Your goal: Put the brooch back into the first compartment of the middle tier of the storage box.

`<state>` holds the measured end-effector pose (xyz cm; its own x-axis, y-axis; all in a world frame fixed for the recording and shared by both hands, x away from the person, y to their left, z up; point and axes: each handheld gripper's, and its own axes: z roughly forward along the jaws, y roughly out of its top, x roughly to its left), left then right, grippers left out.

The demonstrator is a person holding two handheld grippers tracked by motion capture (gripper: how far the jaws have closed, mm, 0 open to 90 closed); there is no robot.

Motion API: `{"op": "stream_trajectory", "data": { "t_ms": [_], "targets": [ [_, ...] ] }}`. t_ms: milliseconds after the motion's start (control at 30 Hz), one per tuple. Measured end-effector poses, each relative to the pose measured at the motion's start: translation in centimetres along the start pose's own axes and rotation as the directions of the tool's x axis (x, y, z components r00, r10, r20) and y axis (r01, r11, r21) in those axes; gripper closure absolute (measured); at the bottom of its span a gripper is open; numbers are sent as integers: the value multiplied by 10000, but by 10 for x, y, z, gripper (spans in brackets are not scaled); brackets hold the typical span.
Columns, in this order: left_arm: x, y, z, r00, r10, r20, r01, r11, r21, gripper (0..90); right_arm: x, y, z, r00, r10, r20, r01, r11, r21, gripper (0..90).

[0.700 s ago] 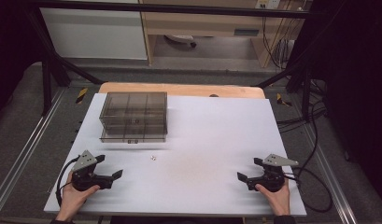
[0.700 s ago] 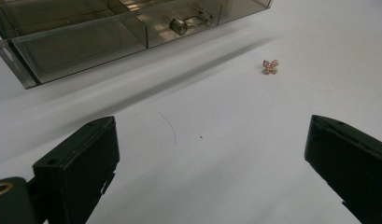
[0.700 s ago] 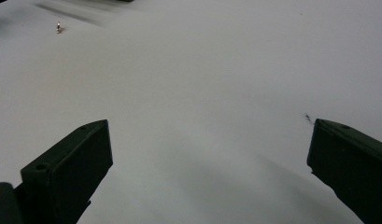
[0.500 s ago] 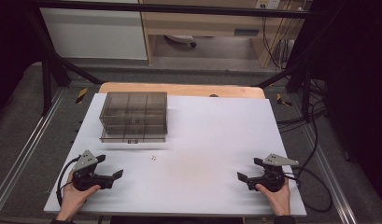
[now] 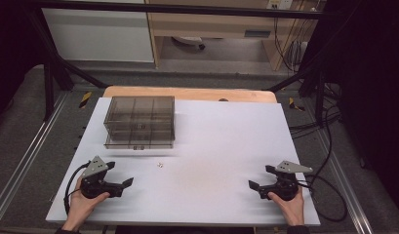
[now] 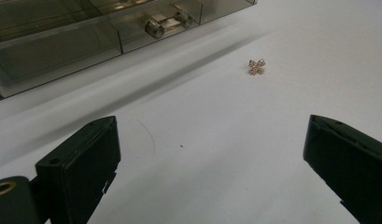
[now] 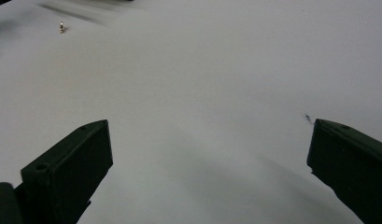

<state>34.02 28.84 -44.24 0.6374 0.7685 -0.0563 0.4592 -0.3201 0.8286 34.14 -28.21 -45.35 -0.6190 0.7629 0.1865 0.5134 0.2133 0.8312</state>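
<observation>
Two grippers, left gripper (image 5: 127, 184) and right gripper (image 5: 252, 185), rest wide-jawed on the white tabletop (image 5: 221, 141), a small gold charm (image 6: 257, 66) at the left's one o'clock.

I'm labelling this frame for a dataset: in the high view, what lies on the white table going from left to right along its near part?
left gripper → small gold charm → right gripper

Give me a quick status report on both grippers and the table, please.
Left gripper open, empty, low over the table. Right gripper open, empty. Small gold charm loose beside the smoky drawer box. Nothing between.
</observation>
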Motion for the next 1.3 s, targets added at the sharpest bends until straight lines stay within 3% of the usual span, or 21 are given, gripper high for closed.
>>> {"op": "stream_trajectory", "data": {
  "t_ms": [367, 867, 1300],
  "targets": [
    [-6, 12, 3, 9998, 173, -4, -173, 9997, 154, 39, 0, 1, -1, 10000, 17, -45, -17, 10000, 35, 6],
    [-17, 51, 10, 9980, 636, -9, -636, 9979, 77, 38, 0, 1, -3, 10000, 9, -49, -8, 10000, 38, 5],
    [-24, 60, 36, 9988, 490, 95, -494, 9977, 458, 56, 0, 1, -3, 10000, -42, -22, 42, 9999, 122, 5]
  ]
}}
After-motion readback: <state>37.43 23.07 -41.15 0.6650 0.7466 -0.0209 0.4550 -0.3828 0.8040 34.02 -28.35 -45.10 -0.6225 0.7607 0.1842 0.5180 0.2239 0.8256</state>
